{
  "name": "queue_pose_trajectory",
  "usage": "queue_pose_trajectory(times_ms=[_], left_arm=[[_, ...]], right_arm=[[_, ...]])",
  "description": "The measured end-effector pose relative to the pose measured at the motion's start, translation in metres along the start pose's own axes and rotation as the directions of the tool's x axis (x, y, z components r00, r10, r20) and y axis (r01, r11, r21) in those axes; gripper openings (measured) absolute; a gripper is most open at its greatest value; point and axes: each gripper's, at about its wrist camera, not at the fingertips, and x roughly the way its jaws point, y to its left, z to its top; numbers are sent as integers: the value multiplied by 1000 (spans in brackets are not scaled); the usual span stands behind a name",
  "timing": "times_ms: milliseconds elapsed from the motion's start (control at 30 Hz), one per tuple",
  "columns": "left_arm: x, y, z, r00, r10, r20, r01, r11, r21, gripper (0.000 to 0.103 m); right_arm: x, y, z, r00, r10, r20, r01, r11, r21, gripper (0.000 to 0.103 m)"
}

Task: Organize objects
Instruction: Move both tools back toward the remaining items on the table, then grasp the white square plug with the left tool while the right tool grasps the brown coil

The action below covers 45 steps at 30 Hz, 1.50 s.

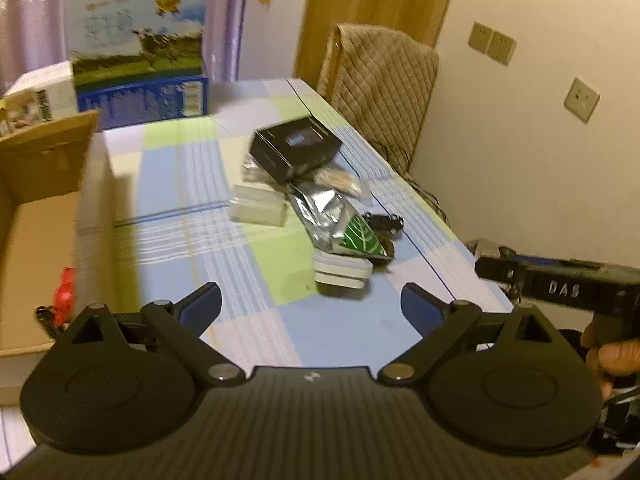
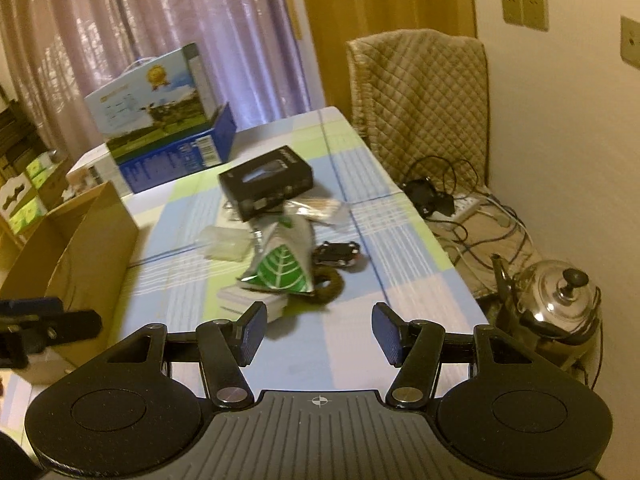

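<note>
- Two hand-held grippers: the left hand-held gripper (image 1: 311, 304) and the right hand-held gripper (image 2: 319, 334) both hang above the near edge of the tabletop (image 2: 352, 344), fingers spread wide, nothing between them.
- One heap of things lies at 12 o'clock from the right one, mid-tabletop: one black box (image 2: 266, 182) on top at the far end, one silver pouch with a green leaf print (image 2: 282, 264) nearer, one white flat case (image 1: 340, 274) beneath the pouch, one clear plastic box (image 1: 260, 206) at the heap's 9 o'clock side, one dark ring-shaped item (image 2: 330, 288) and one small black object (image 2: 340, 254), blurred, at its 3 o'clock side.
- One open cardboard box (image 1: 36, 216) stands at 9 o'clock, with a red item (image 1: 64, 296) inside.
- One blue and white carton (image 2: 160, 116) sits at the far end; its print is unreadable.
- "DAS" is embossed on the right tool's body (image 1: 564, 290), held by a hand (image 1: 612, 356).
- The tabletop wears a blue, green and white checked cloth.
- One quilted chair (image 2: 420, 96), pink curtains (image 2: 140, 28), three wall sockets, one steel kettle (image 2: 560, 296) and tangled cables (image 2: 472, 216) at 3 o'clock.
</note>
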Motion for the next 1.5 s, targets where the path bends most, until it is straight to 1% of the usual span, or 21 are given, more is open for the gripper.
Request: queue_pose_trajectory(times_ms=[67,233,467,567,767,800,867,900,967,1067,1167,1267,1400,1500], left_arm=[[13,-4,2,1000,-1,-15,1,1000,9,94],[48,-15,9,999,-11,-38,13,999,50,95],[99,-22,10,997,-11,-71,17,996,93,95],[118,-20,10,995,-16,-96,25,996,87,93],[150,-21,15,992,-38,-123,52,993,110,81],[154,-22,15,991,-45,-128,60,992,114,79],[164,-23,17,988,-59,-144,76,990,116,70],[168,-24,18,987,-61,-148,80,989,123,64],[174,-26,18,986,-61,-152,82,987,138,62],[177,-28,18,986,-52,-158,78,983,165,62],[170,-21,13,985,-41,-165,68,985,162,61],[157,-8,3,986,-7,-168,32,989,146,61],[136,12,-12,986,47,-160,-28,992,120,61],[127,24,-18,985,65,-157,-51,995,91,61]], right_arm=[[5,-9,3,1000,2,-2,-2,1000,19,56],[21,-22,8,1000,-8,-14,8,1000,22,56],[44,-31,11,999,-28,-44,28,1000,-2,56],[55,-33,9,998,-36,-58,35,999,-14,56],[75,-42,10,995,-34,-94,38,999,31,56],[76,-43,11,995,-36,-93,39,999,30,56],[82,-42,12,994,-45,-98,48,999,20,56],[84,-42,13,994,-43,-103,46,999,21,55],[89,-43,14,993,-42,-112,45,999,24,56],[98,-42,14,990,-30,-137,33,999,19,56],[109,-37,14,985,-13,-174,11,1000,-16,56],[125,-29,14,974,3,-227,-19,997,-70,56],[143,-14,13,971,-2,-238,-44,981,-188,56],[161,-1,11,969,-51,-242,-31,946,-323,56]])
